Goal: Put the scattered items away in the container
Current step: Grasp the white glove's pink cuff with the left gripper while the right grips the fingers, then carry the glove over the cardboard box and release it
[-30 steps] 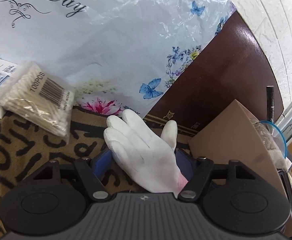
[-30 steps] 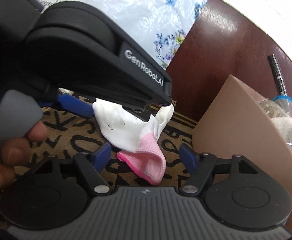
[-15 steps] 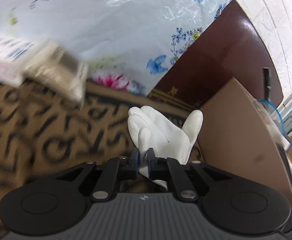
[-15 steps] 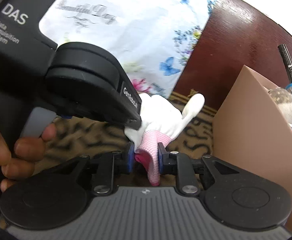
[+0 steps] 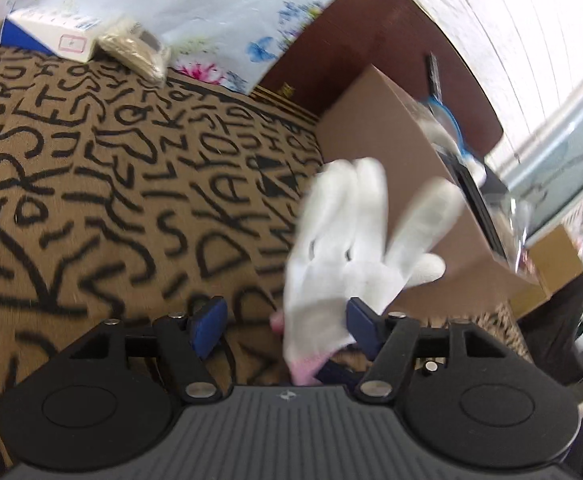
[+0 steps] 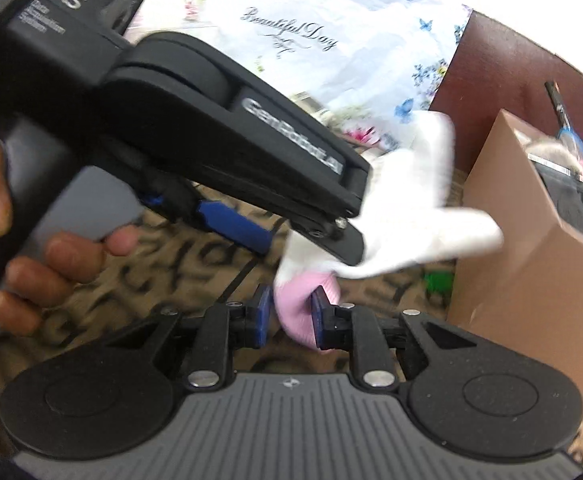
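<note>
A white glove [image 5: 343, 240] with a pink cuff [image 6: 305, 300] is seen beside a plain brown cardboard box [image 5: 403, 168], over a tan cloth [image 5: 111, 160] patterned with black letters.

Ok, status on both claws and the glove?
Left claw open, glove released. Right claw shut on glove's pink cuff, glove aloft beside cardboard box. Nothing between glove and box.

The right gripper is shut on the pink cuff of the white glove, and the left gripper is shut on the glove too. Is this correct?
Not quite. The left gripper is open, as the left wrist view shows. The right gripper is indeed shut on the white glove's pink cuff.
</note>
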